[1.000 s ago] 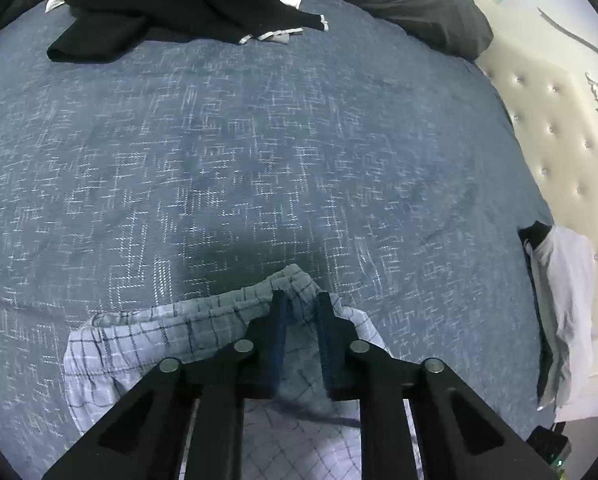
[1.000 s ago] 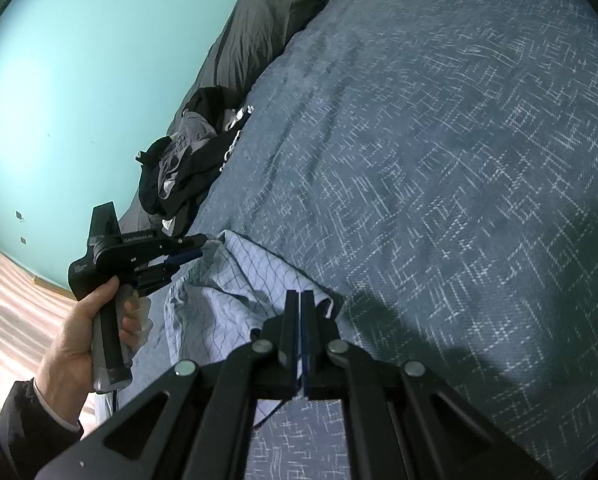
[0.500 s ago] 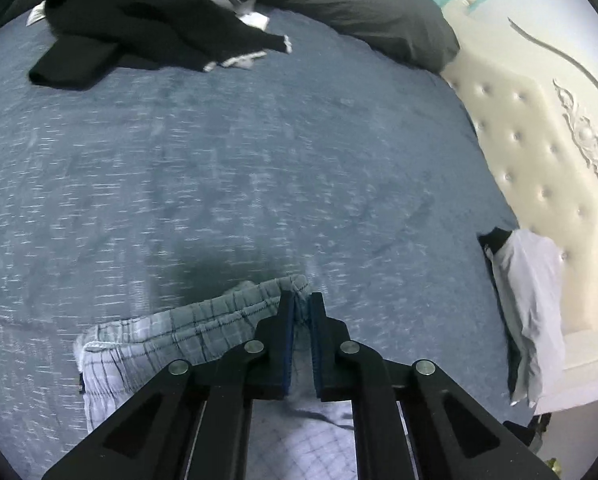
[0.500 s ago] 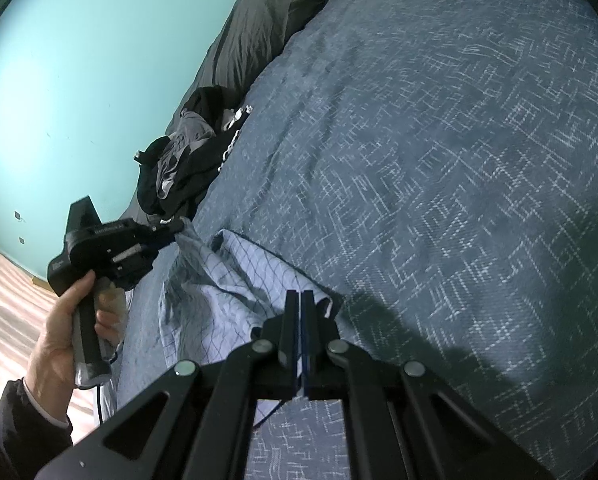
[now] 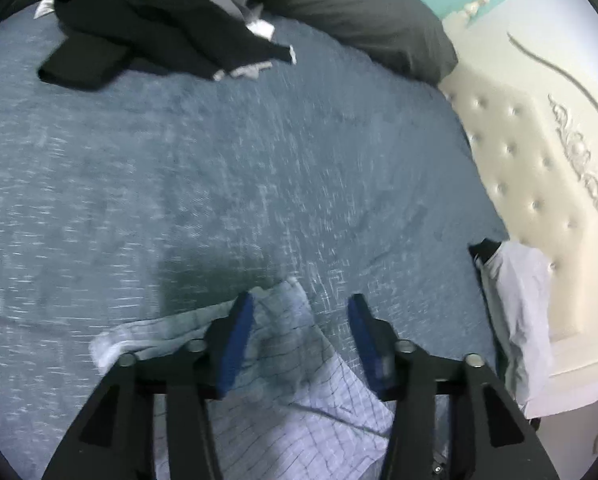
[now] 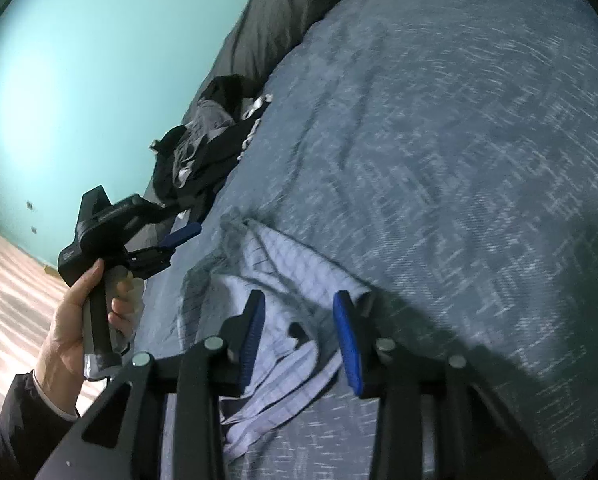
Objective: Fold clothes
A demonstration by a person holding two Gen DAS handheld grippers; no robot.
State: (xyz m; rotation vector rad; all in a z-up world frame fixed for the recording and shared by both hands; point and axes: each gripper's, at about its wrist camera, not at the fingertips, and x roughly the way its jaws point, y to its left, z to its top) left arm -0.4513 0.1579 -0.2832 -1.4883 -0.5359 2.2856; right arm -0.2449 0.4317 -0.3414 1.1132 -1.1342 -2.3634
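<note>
A light blue checked garment (image 5: 287, 364) lies crumpled on the blue-grey bedspread (image 5: 219, 184) near the bed's front edge; it also shows in the right wrist view (image 6: 283, 280). My left gripper (image 5: 301, 304) is open, with the garment's waistband corner lying between its fingers, held by neither. My right gripper (image 6: 299, 300) is open just above the garment's other end. The left gripper also shows in the right wrist view (image 6: 179, 236), held in a hand beside the garment.
A pile of dark clothes (image 5: 159, 24) lies at the far side of the bed by a grey pillow (image 5: 371, 28). A cream tufted headboard (image 5: 539, 168) is on the right, with folded light clothes (image 5: 515, 292) beside it. A teal wall (image 6: 79, 60) and wood floor (image 6: 11, 292) lie past the bed.
Both grippers were shut on the checked garment and have opened, letting it go. The garment has dropped onto the bedspread. The left gripper has moved away from it slightly.
</note>
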